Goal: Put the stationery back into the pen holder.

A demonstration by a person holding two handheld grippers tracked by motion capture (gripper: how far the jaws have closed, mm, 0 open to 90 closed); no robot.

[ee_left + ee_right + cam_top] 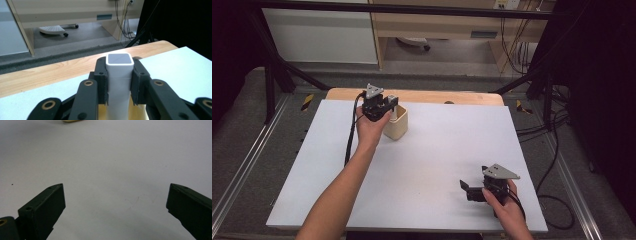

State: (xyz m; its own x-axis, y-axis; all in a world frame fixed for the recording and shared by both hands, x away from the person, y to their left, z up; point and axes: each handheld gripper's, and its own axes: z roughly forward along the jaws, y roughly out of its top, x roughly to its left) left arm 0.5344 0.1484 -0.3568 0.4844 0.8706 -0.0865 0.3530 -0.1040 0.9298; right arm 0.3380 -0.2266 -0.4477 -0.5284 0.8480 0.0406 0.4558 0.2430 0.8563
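At the left of the high view we see the left gripper (388,106) held above the far left part of the white rectangular table sheet (437,165), directly over 1 cream square-sided open container (397,125) that stands near the wooden far edge of the table (452,96). In the left gripper view its 2 black jaws are clamped on 1 tall white square-section block with a grey top face (119,75): the block stands upright between the pads, 1 jaw pressing on each of its 2 opposite sides, its top end rising a little past the jaw tips. Its lower end runs down toward the cream interior visible just beneath the jaws; we cannot tell whether it touches the container.

Moving right, the middle of the sheet lies between the 2 hands, which are well apart.

At the lower right, the right gripper (468,188) rests low near the front edge of the sheet, pointing left. In the right gripper view (115,202) its 2 jaws stand wide apart over the white surface, with nothing between them; a sliver of the cream container shows at the top edge.
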